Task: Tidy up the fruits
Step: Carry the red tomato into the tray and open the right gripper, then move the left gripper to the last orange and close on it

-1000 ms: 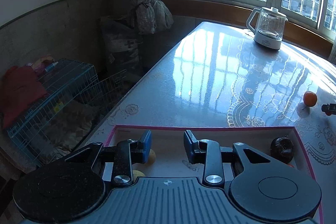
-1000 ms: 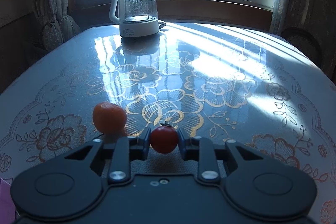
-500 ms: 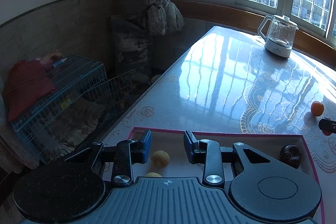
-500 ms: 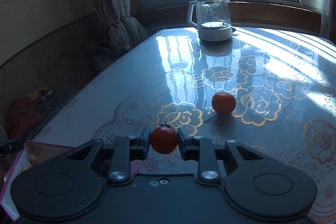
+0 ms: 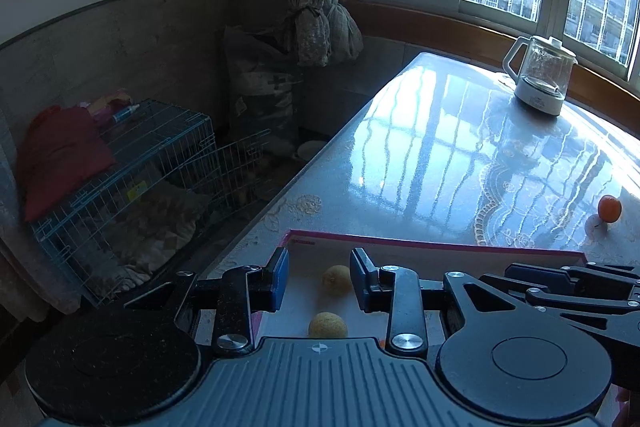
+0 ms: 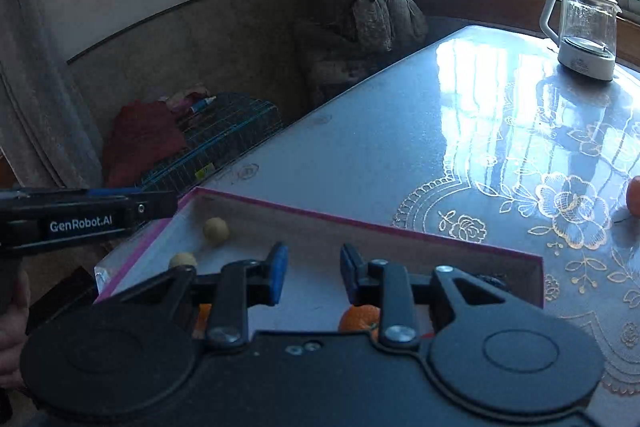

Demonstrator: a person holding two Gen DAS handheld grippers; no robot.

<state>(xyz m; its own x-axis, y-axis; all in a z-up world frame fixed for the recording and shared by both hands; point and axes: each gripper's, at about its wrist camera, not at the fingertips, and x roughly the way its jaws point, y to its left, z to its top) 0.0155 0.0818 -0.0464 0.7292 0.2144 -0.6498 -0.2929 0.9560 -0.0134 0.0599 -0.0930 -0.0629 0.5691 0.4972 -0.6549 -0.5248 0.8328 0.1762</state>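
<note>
A pink-rimmed box [image 5: 420, 245] [image 6: 360, 223] lies at the table's near corner. My right gripper [image 6: 312, 273] hovers over it, its jaws opening with nothing between them. Below it lie an orange [image 6: 360, 317] and a sliver of red [image 6: 428, 335]. Two small yellow fruits [image 6: 216, 230] [image 6: 182, 261] rest near the box's left end. My left gripper [image 5: 318, 279] stands open and empty above those yellow fruits [image 5: 336, 279] [image 5: 327, 325]. Another orange [image 5: 609, 209] [image 6: 634, 195] sits on the table beyond the box. The right gripper [image 5: 510, 271] enters the left wrist view from the right.
A glass kettle [image 5: 540, 81] [image 6: 586, 33] stands at the table's far side by the window. Left of the table, on the floor, are a blue wire cage [image 5: 120, 167] with a red cloth and a stuffed sack [image 5: 260, 91]. A hand [image 6: 12, 327] holds the left gripper.
My right gripper has swung left from the orange on the table to above the box. The red tomato it held is no longer between its jaws. The left gripper shifted slightly.
</note>
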